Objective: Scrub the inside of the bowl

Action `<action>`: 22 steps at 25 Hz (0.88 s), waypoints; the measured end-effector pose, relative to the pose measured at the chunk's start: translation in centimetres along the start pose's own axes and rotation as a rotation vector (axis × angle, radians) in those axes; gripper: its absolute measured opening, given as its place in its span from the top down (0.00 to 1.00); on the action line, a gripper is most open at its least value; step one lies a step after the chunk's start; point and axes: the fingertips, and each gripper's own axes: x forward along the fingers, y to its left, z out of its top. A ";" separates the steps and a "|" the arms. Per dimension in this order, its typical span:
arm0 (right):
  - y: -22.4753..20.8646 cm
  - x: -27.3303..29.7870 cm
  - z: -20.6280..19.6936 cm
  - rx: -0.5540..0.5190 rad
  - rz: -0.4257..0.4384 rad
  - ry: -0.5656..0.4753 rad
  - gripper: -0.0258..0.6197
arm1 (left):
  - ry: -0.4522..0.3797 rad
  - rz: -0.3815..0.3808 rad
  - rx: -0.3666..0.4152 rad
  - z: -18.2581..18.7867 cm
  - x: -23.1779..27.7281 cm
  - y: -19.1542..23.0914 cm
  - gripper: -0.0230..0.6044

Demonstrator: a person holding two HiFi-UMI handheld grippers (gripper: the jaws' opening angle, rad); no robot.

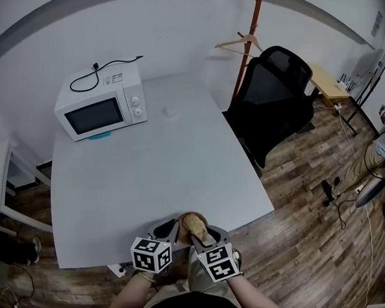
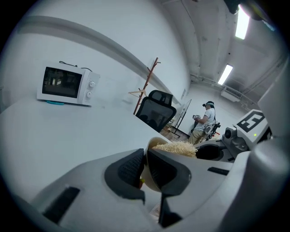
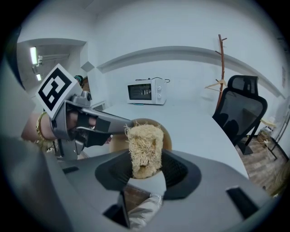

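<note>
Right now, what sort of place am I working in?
Most likely an office or lab room rather than a kitchen: a large white table with a microwave on it, a black office chair beside it, and a coat stand by the wall.

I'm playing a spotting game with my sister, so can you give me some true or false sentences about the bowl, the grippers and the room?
1. The left gripper clamps the rim of the bowl. True.
2. The right gripper is empty. False: its fingers hold a straw-coloured scrubber at the bowl.
3. The microwave has its door open. False: the door is shut.
4. A black chair stands beside the table. True.
</note>
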 end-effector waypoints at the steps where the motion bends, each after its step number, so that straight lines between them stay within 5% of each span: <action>1: 0.3 0.0 0.2 -0.006 0.001 0.001 0.69 | -0.002 0.003 0.018 0.1 -0.2 -0.1 0.90; 22: 4.6 -1.6 0.3 -0.179 0.134 0.059 0.69 | -0.059 0.011 0.039 1.2 -2.5 -0.9 0.90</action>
